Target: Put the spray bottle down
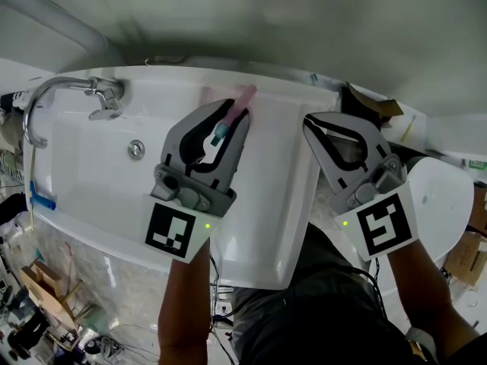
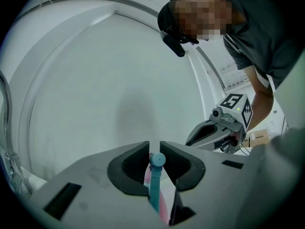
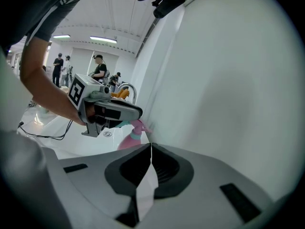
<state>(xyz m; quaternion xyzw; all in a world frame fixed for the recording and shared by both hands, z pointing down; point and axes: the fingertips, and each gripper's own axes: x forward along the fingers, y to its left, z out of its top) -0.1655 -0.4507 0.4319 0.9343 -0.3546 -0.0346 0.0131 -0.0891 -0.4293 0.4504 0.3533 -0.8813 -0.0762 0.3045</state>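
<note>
Gleaming white sink, spray bottle nr grey wall

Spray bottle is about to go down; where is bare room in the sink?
Bare: the sink floor between the faucet, the drain and the left gripper holding the spray bottle. Crowded: the cardboard clutter past the right gripper.

I look down on a white ceramic washbasin filling mid-frame, a curved chrome tap mounted upper left, a round metal fitting just below-right of it.
</note>
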